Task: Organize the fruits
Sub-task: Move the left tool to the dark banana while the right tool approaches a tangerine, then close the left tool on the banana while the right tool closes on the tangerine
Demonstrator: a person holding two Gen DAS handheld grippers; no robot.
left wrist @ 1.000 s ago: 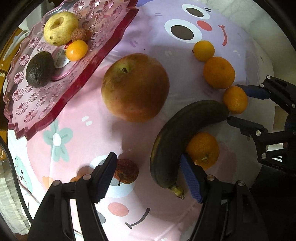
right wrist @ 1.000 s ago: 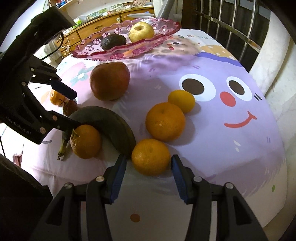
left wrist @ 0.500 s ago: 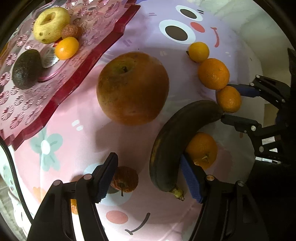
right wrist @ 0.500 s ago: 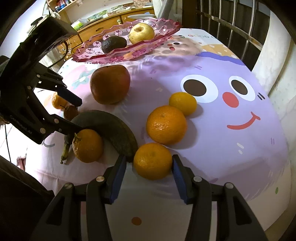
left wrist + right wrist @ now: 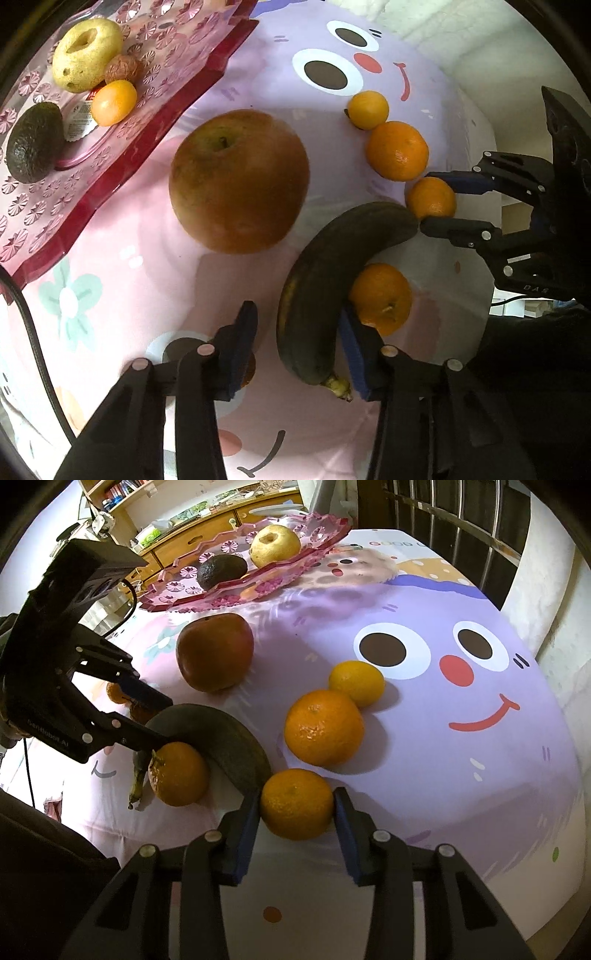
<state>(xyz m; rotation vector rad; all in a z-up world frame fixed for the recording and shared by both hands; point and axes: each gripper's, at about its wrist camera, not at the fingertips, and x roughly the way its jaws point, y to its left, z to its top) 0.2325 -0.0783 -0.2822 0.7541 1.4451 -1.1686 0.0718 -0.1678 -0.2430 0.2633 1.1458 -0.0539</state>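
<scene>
Cartoon-face cloth [image 5: 424,716] in pink and lilac covers the table, with wooden cabinets and metal bars behind.

In the right wrist view, the left gripper [image 5: 155,716] comes in from 9 o'clock, straddling the stem end of the banana [image 5: 221,734]. Its jaws are closing; in the left wrist view the right pad lies against the banana's inner curve while the left pad stands apart from the peel, so the grip looks unfinished. An orange [image 5: 179,773] sits in the banana's curve at 7 o'clock, crowding that pad. At 11 o'clock stands the tray [image 5: 295,572], holding an avocado [image 5: 221,570] and a pear [image 5: 275,546], likely where the loose fruit is bound. An apple [image 5: 214,651] rests between tray and banana.

At 6 o'clock the right gripper [image 5: 297,808] closes on a tangerine [image 5: 297,803], both pads at its sides and apparently touching. This fruit touches the banana's far tip, so lifting either may nudge the other. A bigger orange [image 5: 323,727] and a lemon-yellow citrus [image 5: 356,683] lie just beyond, toward 1 o'clock.

Two small fruits behind the left gripper are mostly hidden. A walnut-like thing [image 5: 122,68] and a kumquat [image 5: 113,102] on the tray show only in the left wrist view. No hands are visible.
</scene>
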